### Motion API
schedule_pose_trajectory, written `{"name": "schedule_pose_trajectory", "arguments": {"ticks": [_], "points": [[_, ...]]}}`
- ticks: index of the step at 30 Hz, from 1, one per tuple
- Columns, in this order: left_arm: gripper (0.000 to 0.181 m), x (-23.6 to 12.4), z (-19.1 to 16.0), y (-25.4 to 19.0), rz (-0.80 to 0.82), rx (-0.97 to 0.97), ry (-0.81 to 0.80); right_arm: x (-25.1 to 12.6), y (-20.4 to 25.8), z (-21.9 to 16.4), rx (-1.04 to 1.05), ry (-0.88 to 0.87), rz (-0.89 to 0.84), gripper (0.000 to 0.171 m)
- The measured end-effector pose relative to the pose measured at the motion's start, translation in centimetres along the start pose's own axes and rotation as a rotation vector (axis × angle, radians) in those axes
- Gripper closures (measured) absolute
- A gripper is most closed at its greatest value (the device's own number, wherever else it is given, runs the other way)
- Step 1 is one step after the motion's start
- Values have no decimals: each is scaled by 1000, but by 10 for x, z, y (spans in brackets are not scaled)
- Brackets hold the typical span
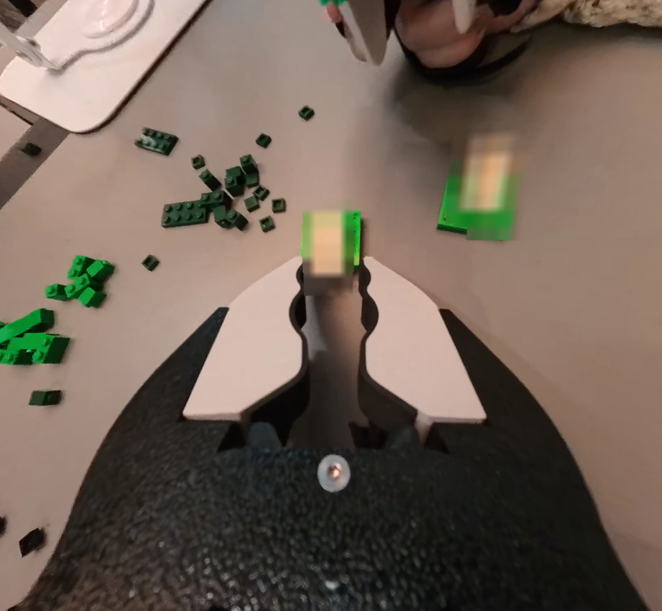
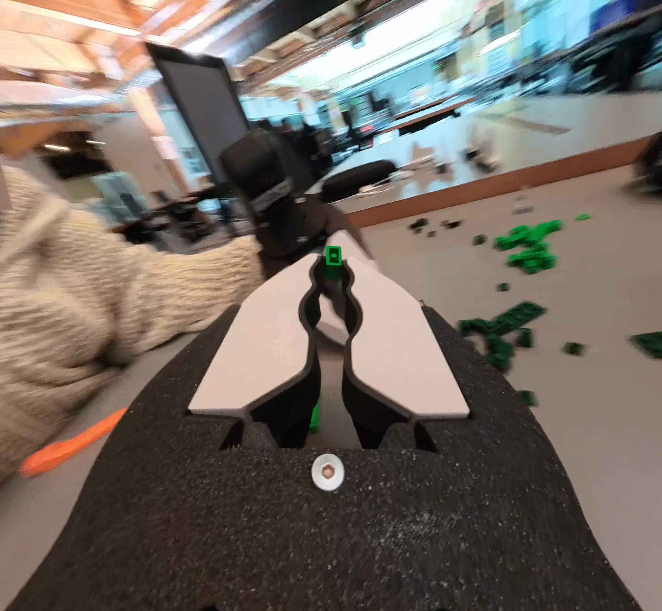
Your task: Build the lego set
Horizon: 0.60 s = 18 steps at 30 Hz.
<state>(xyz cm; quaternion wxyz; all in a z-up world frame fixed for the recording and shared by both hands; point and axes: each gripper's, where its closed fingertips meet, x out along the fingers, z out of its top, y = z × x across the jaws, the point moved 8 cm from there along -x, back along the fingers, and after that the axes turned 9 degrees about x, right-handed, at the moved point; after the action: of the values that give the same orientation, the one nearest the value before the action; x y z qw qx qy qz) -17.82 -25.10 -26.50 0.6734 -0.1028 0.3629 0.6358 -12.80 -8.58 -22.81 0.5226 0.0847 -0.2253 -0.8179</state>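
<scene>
Left claw (image 1: 331, 264), centre of the left wrist view: narrowly parted, tips closed on a bright green plastic block (image 1: 356, 235), partly hidden by a mosaic patch. Right claw (image 2: 331, 264), nearly closed, pinches 1 small bright green brick (image 2: 333, 257); it sits raised at the top of the left wrist view. Loose dark green pieces (image 1: 218, 196) lie left on the grey desk (image 1: 573, 343). Step looks like joining: next move would call for lining the small brick's underside up with the held block.
</scene>
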Motion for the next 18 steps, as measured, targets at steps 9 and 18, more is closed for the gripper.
{"name": "schedule_pose_trajectory", "arguments": {"ticks": [9, 18], "points": [[155, 2, 33, -5, 557, 85, -63, -1, 1, 4, -377, -58, -414, 163], [156, 3, 32, -6, 564, 88, -123, 13, 1, -3, -510, 22, -570, 163]]}}
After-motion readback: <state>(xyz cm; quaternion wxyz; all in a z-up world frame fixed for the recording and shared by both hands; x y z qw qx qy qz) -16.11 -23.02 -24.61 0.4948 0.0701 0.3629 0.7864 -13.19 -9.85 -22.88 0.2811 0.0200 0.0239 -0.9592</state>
